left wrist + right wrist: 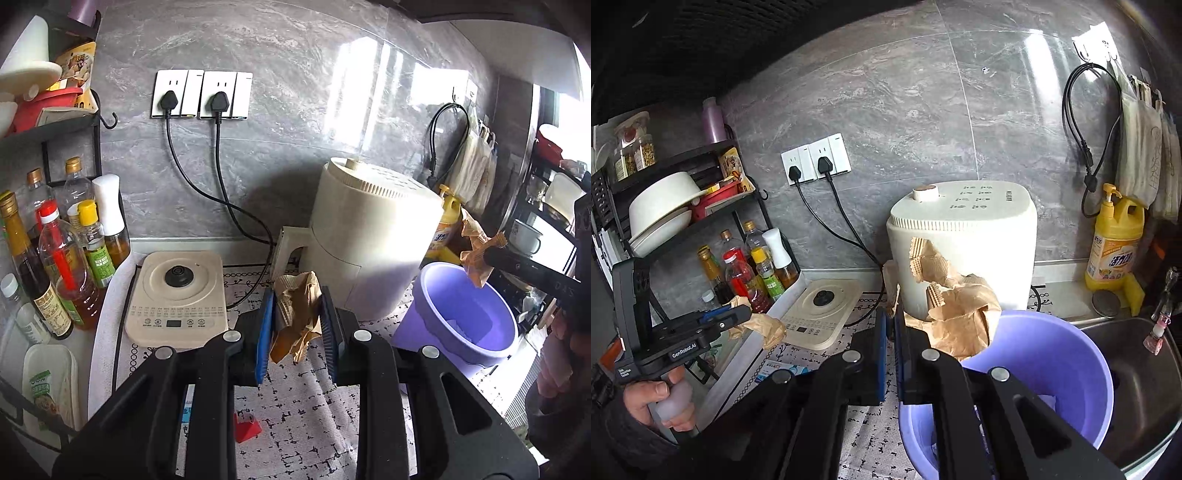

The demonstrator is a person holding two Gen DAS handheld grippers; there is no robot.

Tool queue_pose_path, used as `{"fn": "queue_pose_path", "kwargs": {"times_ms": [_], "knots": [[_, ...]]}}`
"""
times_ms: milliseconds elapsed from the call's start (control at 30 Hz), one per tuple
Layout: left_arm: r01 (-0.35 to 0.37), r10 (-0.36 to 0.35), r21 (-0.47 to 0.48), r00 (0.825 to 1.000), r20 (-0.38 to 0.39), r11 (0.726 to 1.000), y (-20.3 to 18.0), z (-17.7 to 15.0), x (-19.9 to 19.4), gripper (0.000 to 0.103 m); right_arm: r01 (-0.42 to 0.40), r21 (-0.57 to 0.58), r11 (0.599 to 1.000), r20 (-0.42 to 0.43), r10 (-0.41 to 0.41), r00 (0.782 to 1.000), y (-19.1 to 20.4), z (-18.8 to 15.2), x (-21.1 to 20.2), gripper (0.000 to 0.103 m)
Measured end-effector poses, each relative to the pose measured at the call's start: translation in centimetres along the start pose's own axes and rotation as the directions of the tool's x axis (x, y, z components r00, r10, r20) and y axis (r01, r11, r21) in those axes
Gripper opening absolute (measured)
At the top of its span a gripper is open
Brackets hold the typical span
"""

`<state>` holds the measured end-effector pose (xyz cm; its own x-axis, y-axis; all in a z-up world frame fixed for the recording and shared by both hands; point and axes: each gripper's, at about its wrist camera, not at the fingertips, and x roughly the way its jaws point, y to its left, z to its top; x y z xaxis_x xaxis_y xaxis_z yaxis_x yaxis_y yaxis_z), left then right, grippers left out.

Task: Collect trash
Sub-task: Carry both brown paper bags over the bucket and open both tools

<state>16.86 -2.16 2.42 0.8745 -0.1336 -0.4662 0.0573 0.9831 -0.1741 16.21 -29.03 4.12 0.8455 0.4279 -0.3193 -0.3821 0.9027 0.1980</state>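
Purple bin [1052, 354] contents unclear; right tool [891, 354] hides near rim.

A home kitchen: oil bottles [55, 258], air fryer [960, 243], steel sink [1137, 387].

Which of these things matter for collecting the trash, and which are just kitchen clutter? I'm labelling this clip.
Part of the job:
- left gripper, shut on brown paper
- right gripper, shut on crumpled paper
- purple bucket

Just lying about:
- air fryer
- kettle base
- oil bottles
- soap bottle
- sink
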Motion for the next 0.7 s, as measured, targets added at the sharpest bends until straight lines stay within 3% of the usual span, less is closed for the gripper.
{"fn": "queue_pose_path", "kwargs": {"times_ms": [200, 267, 300, 700], "knots": [[0.045, -0.045, 0.034, 0.999, 0.005, 0.998, -2.1, 0.9, 0.6, 0.024, 0.042, 0.029, 0.999, 0.016, -0.043, 0.999, -2.0, -0.7, -1.5, 0.012], [0.062, -0.062, 0.043, 0.998, 0.003, 0.997, -2.7, 1.0, 0.8, 0.024, 0.063, 0.029, 0.998, 0.024, -0.064, 0.998, -2.5, -1.0, -2.0, 0.045], [0.071, -0.071, 0.05, 0.998, -0.001, 0.996, -3.1, 1.0, 1.0, 0.024, 0.077, 0.031, 0.997, 0.034, -0.078, 0.996, -2.7, -1.2, -2.4, 0.052], [0.225, -0.228, 0.113, 0.974, 0.012, 0.968, -8.6, 3.0, 2.8, 0.024, 0.228, 0.159, 0.961, 0.029, -0.235, 0.972, -7.7, -2.5, -5.7, 0.054]]}}
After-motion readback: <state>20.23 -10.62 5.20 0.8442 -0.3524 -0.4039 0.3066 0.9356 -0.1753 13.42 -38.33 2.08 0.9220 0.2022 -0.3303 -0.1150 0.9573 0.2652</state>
